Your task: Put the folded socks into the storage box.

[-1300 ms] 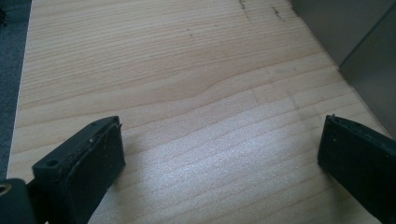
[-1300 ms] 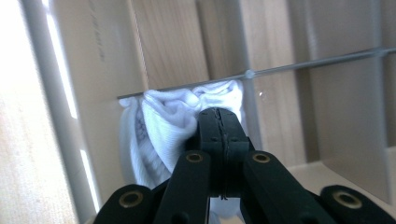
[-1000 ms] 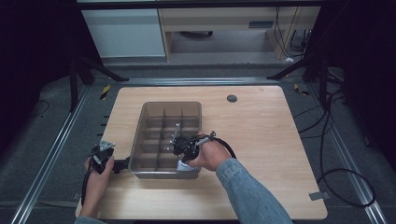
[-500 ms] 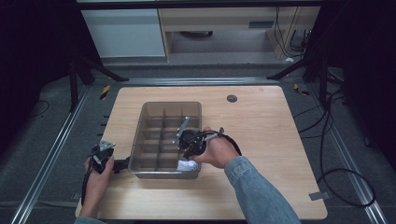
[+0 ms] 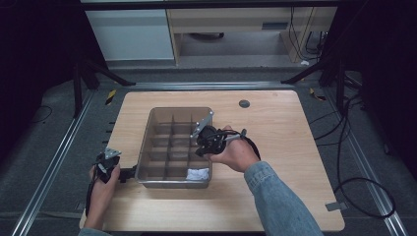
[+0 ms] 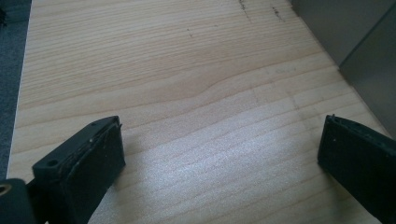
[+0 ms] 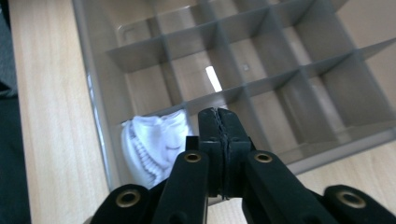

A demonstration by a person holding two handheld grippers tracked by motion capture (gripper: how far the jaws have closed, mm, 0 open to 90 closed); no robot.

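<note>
We had one white rolled cloth (image 7: 152,142) lodged in a corner cell of the divided grey bin (image 5: 147,142), just below and beside our right claw (image 7: 219,122), whose jaws were pressed together on nothing. Our left claw (image 6: 219,154) gaped wide, empty over the table (image 6: 163,70) beside the bin's wall. The other cells awaited filling.

a crumpled white cloth (image 7: 152,142) is seen bundled into one near corner compartment of a translucent grey divided bin (image 5: 147,142), pressed against the compartment's walls. the bin is set on the wooden table, its other compartments left unfilled.
</note>
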